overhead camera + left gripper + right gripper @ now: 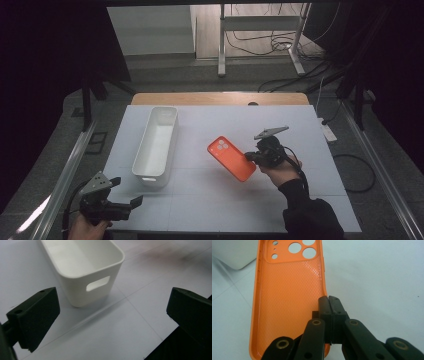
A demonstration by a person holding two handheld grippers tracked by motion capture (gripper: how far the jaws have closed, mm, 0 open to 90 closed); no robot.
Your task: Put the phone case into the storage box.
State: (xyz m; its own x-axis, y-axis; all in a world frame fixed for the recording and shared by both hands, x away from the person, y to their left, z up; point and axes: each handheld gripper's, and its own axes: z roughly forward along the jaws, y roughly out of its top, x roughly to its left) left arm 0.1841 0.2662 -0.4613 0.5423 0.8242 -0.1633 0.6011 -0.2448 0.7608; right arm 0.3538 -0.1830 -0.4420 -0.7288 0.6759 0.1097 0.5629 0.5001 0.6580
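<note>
On the white counter (300, 150), right of the middle, the right gripper (248, 157) has its jaws closed on one long edge of an orange phone case (231, 158). In the right gripper view the jaws meet tightly over the thin side wall of the case, near its lower half, so the camera cut-outs point away from the hand. I think a grip on the rim is chosen because the case is flat and soft, and the wall gives the only place to pinch. The case looks lifted and tilted above the counter. A white bin (156, 145) stands to the left, well apart from the case, and it is probably where the case must go. At the near left corner, the left gripper (131, 202) waits with jaws wide open and nothing between them, facing the handle end of the bin.
</note>
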